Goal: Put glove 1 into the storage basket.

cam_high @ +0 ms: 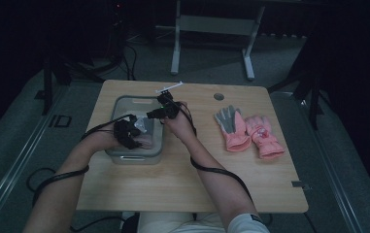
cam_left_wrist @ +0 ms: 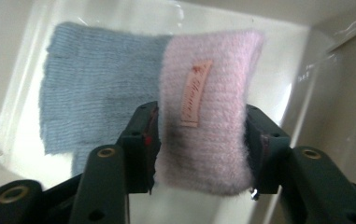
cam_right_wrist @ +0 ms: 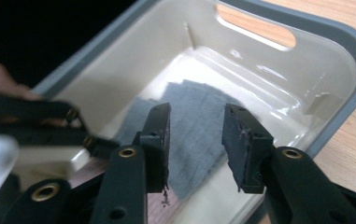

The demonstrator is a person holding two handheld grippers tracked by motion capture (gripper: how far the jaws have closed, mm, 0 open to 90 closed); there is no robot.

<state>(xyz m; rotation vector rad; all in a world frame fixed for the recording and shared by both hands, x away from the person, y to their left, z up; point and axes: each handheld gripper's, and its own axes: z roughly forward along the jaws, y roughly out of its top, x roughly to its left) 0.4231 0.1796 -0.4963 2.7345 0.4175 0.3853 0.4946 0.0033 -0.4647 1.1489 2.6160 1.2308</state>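
A knit glove, blue-grey (cam_left_wrist: 96, 93) with a fuzzy pink cuff (cam_left_wrist: 208, 130) and a small label, lies in a pale bin with a grey rim (cam_high: 136, 99). My left gripper (cam_left_wrist: 201, 144) is shut on the cuff, one jaw pressed against each side. In the high view the left gripper (cam_high: 133, 136) reaches into the bin's near end. My right gripper (cam_right_wrist: 196, 140) hangs open over the bin, nothing between its jaws, with the blue-grey knit (cam_right_wrist: 194, 116) below it. From above, the right gripper (cam_high: 154, 114) sits at the bin's right rim.
Two pink winter gloves (cam_high: 231, 127) (cam_high: 265, 136) lie side by side on the wooden table's right half. A small white object (cam_high: 169, 88) rests near the far edge, beside a round hole (cam_high: 219, 96). Cables trail from both grippers.
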